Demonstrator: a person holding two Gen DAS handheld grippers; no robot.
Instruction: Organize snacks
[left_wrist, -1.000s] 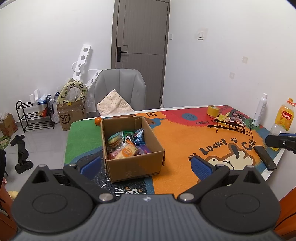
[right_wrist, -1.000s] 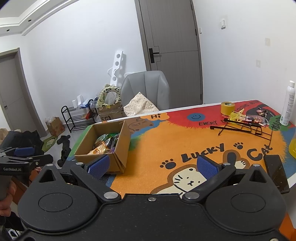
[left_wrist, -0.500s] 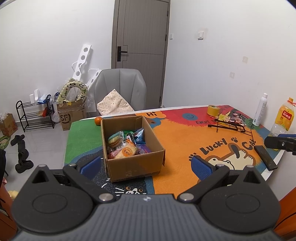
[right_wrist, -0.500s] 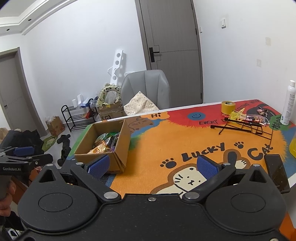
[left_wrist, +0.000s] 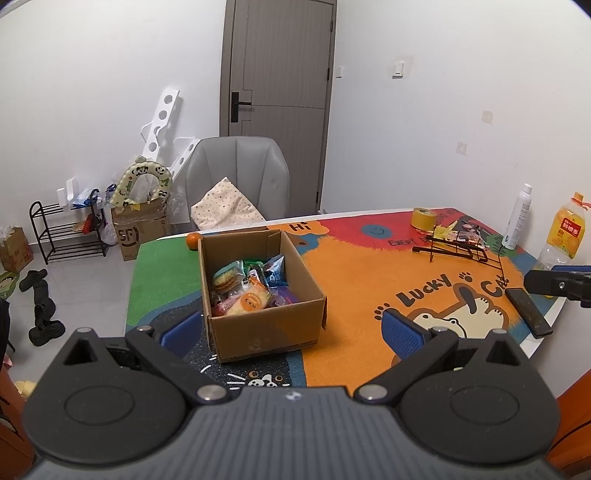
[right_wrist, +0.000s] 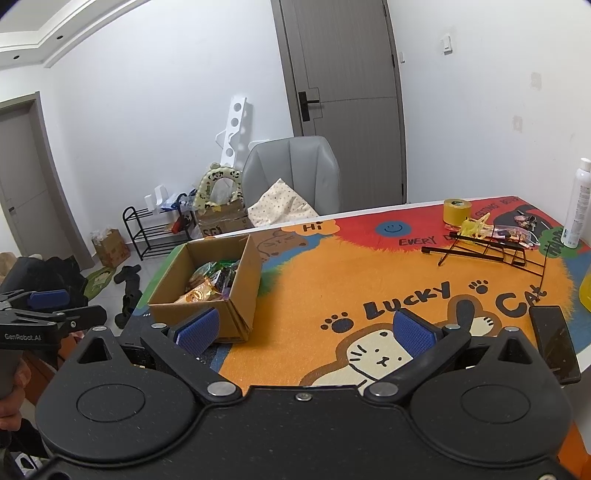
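Here the cardboard box (left_wrist: 258, 291) stands on the worktop (left_wrist: 354, 295) near its front-left part, and the snacks (left_wrist: 247, 288) lie mixed inside it, all of them packets below the rim. From the left claw (left_wrist: 291, 328) the box is straight ahead and just beyond the fingertips, so this hand is the nearer one. From the right claw (right_wrist: 306, 328) the same box lies forward and to the left, with bare mat directly in front. The box looks only a little longer away from the person than across. Both claws are spread wide; each holds nothing and touches nothing. I judge that the next reach must go down over the near wall into the box, and the left side has the shorter way.
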